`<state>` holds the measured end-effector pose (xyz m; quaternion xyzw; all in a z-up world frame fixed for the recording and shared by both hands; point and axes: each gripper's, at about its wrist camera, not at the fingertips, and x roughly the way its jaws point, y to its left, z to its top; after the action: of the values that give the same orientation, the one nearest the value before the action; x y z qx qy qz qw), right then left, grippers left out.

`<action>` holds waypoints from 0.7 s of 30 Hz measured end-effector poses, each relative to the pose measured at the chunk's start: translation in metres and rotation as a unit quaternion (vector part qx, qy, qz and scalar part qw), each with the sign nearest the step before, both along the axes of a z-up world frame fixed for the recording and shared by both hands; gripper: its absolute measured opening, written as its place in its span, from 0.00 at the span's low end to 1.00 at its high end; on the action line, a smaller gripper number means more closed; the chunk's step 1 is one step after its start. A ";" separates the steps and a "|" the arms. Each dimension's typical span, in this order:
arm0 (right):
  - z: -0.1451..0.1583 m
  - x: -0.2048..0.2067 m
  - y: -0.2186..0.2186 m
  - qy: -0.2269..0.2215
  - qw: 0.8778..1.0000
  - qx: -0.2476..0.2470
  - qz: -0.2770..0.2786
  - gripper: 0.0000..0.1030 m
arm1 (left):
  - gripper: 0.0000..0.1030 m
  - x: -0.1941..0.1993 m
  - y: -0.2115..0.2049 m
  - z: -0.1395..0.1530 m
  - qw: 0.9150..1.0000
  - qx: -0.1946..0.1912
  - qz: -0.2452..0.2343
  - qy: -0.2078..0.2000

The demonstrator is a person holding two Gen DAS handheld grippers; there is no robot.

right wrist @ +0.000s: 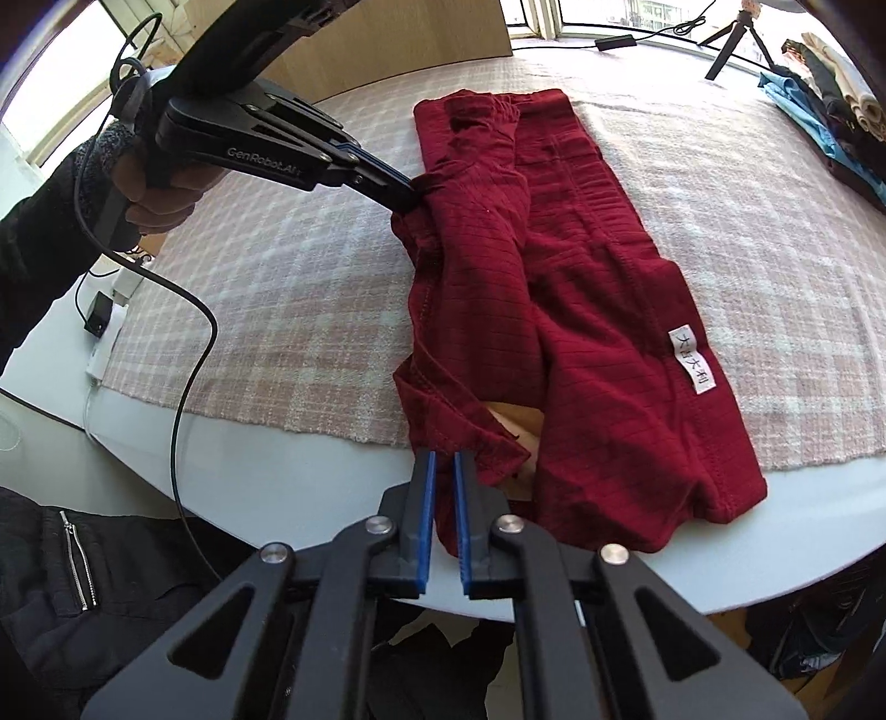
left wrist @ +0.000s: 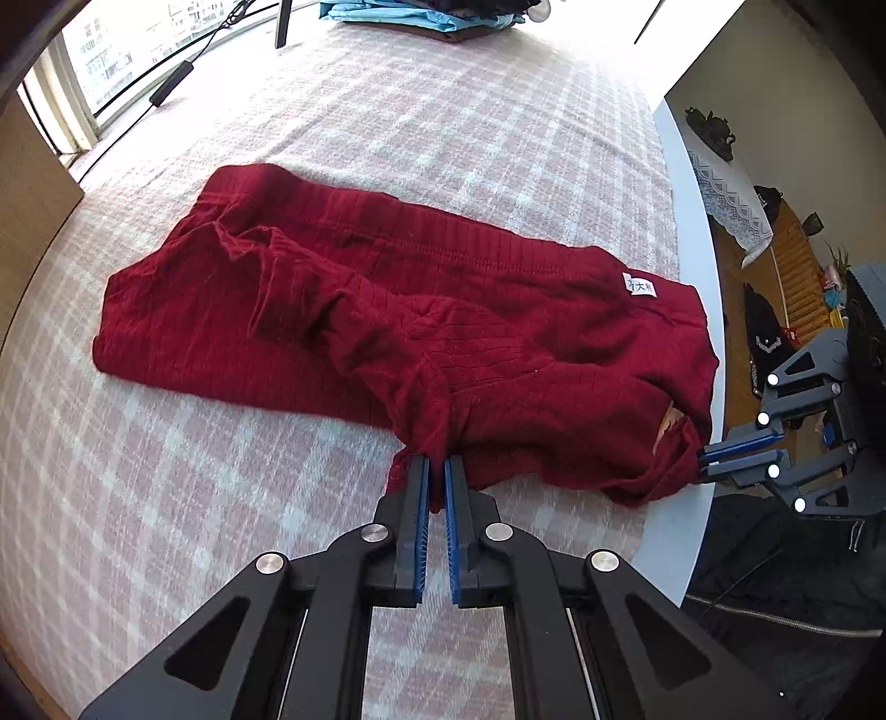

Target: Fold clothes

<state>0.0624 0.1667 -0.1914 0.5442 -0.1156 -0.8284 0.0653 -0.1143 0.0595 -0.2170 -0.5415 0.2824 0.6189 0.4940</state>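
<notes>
Both grippers, the left gripper [left wrist: 436, 471] and the right gripper [right wrist: 443, 468], have matte black linkage arms with triangular cutouts, round silver pivot screws and ridged blue finger pads [right wrist: 425, 520]. In the right wrist view the left gripper's body carries white "GenRobot.AI" lettering [right wrist: 263, 161], and a black cable [right wrist: 183, 354] trails from its handle. The left hand [right wrist: 158, 199] is bare brownish skin, with a grey knit cuff [right wrist: 105, 152] over a black sleeve [right wrist: 39, 266].

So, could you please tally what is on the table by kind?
Red garment: 1, with 1 white label
Checked cloth: 1
Stack of folded clothes: 1
Grippers holding the garment: 2, left, right
Total: 5
</notes>
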 end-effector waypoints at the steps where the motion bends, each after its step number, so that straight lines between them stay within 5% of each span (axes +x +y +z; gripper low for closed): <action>1: 0.000 0.000 -0.001 0.002 1.000 -0.001 0.002 0.06 | 0.04 -0.001 -0.005 0.001 1.000 0.000 0.007 -0.004; 3: 0.003 -0.001 -0.003 0.008 1.000 0.018 0.005 0.12 | 0.04 -0.001 -0.015 0.003 1.000 -0.001 0.023 -0.011; 6: 0.004 -0.002 -0.006 0.006 0.999 0.034 0.003 0.49 | 0.04 -0.001 -0.025 0.011 0.999 0.002 0.033 -0.018; 9: 0.000 -0.003 -0.015 0.008 0.999 0.039 0.026 0.51 | 0.04 0.001 -0.031 0.017 0.999 0.007 0.036 -0.022; 12: -0.006 -0.007 -0.024 0.007 0.998 0.045 0.041 0.51 | 0.03 -0.002 -0.033 0.017 0.999 0.006 0.041 -0.024; 14: -0.012 -0.011 -0.026 0.002 0.999 0.032 0.043 0.42 | 0.03 -0.001 -0.029 0.012 0.999 0.004 0.041 -0.027; 15: -0.015 -0.012 -0.027 -0.003 0.999 0.032 0.043 0.18 | 0.03 -0.001 -0.028 0.010 0.999 0.004 0.038 -0.026; 16: -0.016 -0.013 -0.026 -0.006 0.999 0.031 0.042 0.06 | 0.03 -0.001 -0.026 0.008 0.999 0.003 0.035 -0.024; 20: -0.012 -0.011 -0.020 -0.003 0.999 0.020 0.036 0.06 | 0.05 -0.009 -0.031 0.003 0.999 0.006 0.040 -0.030; 21: -0.009 -0.009 -0.018 0.002 0.999 0.015 0.032 0.06 | 0.15 -0.012 -0.033 0.003 0.998 0.008 0.042 -0.036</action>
<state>0.0529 0.1489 -0.2000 0.5469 -0.0860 -0.8286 0.0838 -0.1259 0.0260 -0.2142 -0.5709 0.2367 0.6215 0.4814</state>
